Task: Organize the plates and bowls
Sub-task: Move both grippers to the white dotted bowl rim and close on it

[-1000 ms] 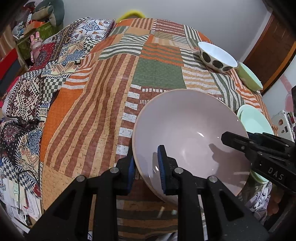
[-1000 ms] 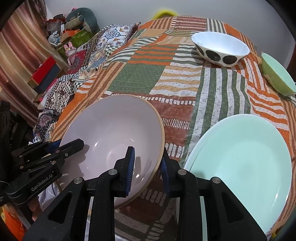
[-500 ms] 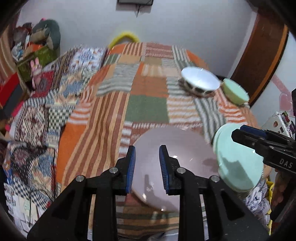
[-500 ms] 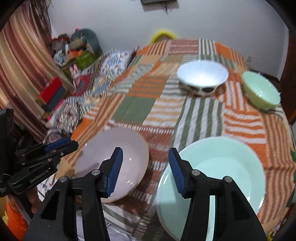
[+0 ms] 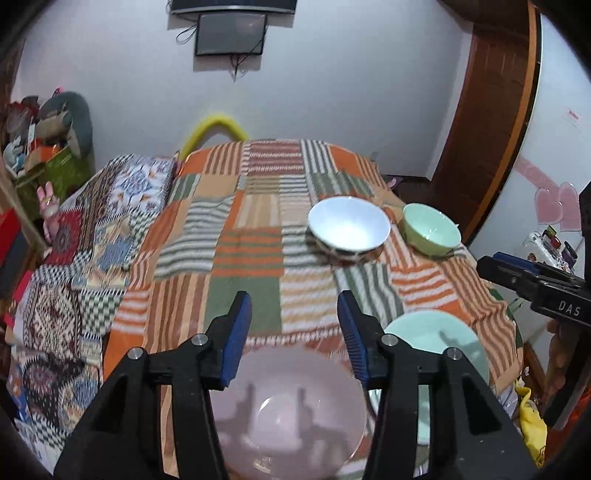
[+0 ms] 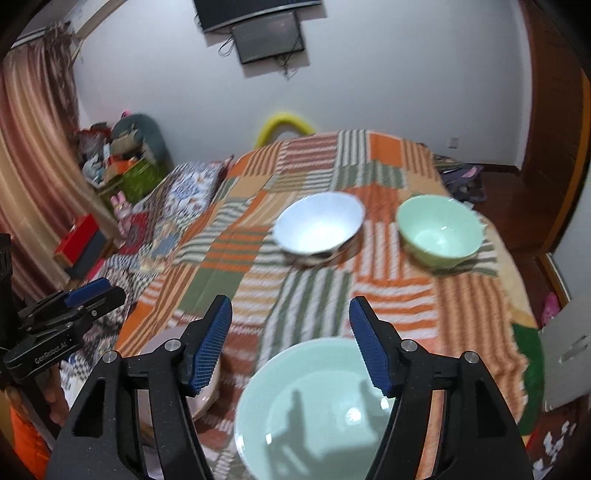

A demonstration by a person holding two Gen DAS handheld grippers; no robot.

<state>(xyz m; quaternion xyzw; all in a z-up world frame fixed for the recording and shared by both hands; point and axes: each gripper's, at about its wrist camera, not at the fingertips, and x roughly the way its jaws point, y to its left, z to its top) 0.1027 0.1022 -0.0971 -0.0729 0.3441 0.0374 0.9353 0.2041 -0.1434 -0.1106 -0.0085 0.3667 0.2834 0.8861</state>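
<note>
A pink plate [image 5: 288, 413] lies on the patchwork bedspread [image 5: 243, 295] at the near edge, below my left gripper [image 5: 293, 295]. Its jaws are opening, with nothing between them. Beside it on the right lies a mint plate [image 5: 436, 339], which sits under my right gripper [image 6: 291, 300] in the right wrist view [image 6: 314, 406]. Those jaws are opening too, and they are empty. Farther back stand a white spotted bowl [image 5: 349, 225] and a light green bowl [image 5: 430, 229], side by side. Each gripper shows at the edge of the other's view: right gripper [image 5: 491, 264], left gripper [image 6: 107, 290].
Patterned pillows [image 5: 74, 266] lie along the bed's left side. Boxes and soft toys [image 5: 44, 147] pile up in the left corner. A yellow ring [image 5: 214, 129] peeks over the far end. A wooden door [image 5: 491, 110] stands at the right, and a screen [image 5: 231, 33] hangs on the wall.
Both grippers let go of the pink plate's rim, opened, and rose back from the bed. The pink plate now lies flat beside the mint plate.
</note>
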